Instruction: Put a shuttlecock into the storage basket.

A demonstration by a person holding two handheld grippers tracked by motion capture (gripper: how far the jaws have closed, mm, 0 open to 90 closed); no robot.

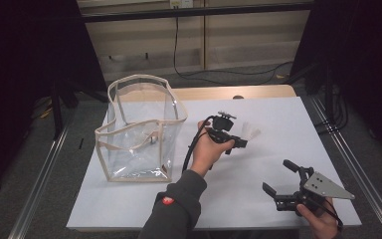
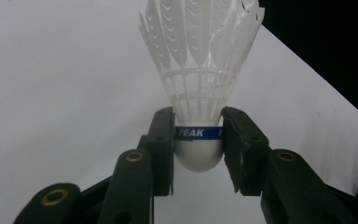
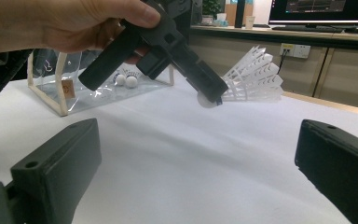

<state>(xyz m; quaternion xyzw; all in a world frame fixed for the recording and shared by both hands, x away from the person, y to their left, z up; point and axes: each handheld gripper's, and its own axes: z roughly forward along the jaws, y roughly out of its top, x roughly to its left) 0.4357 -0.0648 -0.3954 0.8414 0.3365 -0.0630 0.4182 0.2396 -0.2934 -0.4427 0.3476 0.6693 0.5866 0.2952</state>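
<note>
Holding a white shuttlecock (image 2: 199,100) by its cork, the left gripper (image 1: 235,143) keeps it lifted above the white table (image 1: 258,199), to the right of the clear bag (image 1: 140,130). The step seems to be carrying it to the bag, so the next move probably needs a swing over the open top. The right gripper (image 1: 280,178) rests wide open, holding nothing. Around the table the room is dark.
</note>
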